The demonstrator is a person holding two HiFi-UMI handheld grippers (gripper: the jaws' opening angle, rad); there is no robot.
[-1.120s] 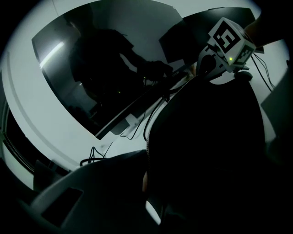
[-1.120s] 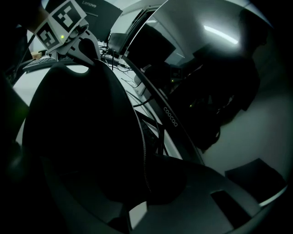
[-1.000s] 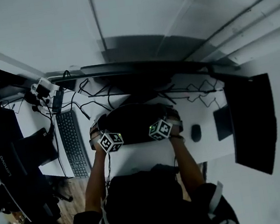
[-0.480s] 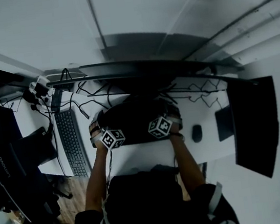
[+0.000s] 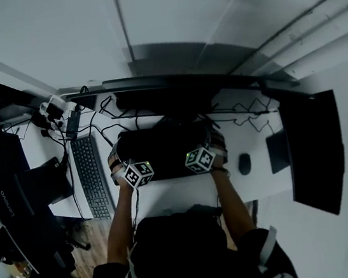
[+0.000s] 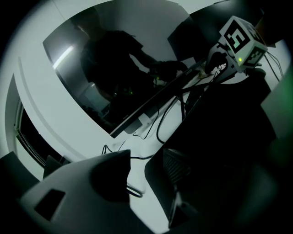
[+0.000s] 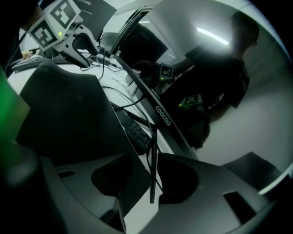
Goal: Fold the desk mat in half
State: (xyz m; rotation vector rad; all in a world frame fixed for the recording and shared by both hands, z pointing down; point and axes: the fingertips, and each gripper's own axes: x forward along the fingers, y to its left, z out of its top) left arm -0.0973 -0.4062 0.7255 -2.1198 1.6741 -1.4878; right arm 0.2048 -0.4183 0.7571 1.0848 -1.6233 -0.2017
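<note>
We note: black desk mat (image 5: 163, 151) on white surface (image 5: 182, 195), before monitor (image 5: 174, 93), between keyboard (image 5: 89, 176) and mouse (image 5: 244, 164). Left hand-held gripper (image 6: 142, 160) and right hand-held gripper (image 7: 151, 169) at mat's near corners. Both jaws just been opening, now released. Mat edge lies loose between right jaws; surface and cable (image 6: 132, 189) between left jaws.

A mat (image 5: 163, 151) is lying mid-frame on the desk (image 5: 176, 196).
A keyboard (image 5: 90, 176) is lying left of the mat, a mouse (image 5: 244, 164) is sitting right of it, and a monitor (image 5: 174, 95) is standing just above it.
</note>
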